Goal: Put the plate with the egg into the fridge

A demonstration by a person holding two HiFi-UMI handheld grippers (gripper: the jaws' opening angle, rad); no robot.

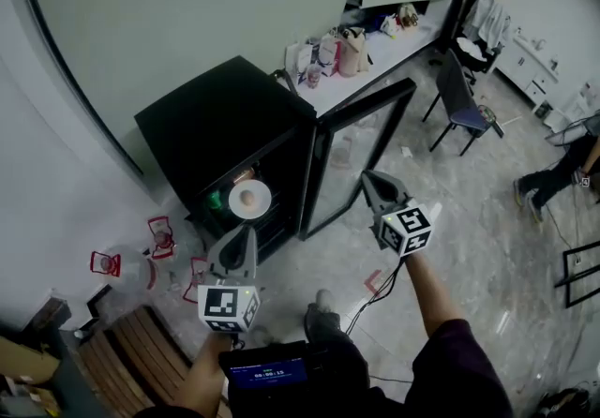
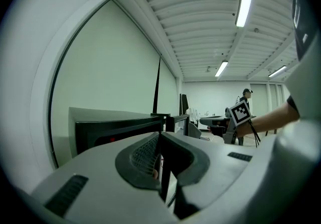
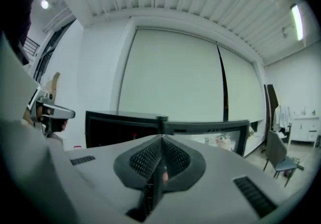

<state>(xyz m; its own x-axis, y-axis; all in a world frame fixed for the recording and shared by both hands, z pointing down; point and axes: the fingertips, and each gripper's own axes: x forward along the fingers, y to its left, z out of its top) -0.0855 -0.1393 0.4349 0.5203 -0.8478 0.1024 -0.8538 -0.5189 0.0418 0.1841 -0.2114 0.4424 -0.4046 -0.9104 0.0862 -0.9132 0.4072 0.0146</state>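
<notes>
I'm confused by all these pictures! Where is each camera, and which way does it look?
Head view: on the person's head, looking steeply down at the fridge, its open door and the plate inside; the arms, left gripper and right gripper show.
Left gripper view: on the left gripper, along its shut jaws toward the fridge; the right arm shows.
Right gripper view: on the right gripper, along its shut jaws toward the fridge.
Shared: all see the fridge.

Dark chair (image 1: 460,103) near cluttered counter (image 1: 361,79)
</notes>
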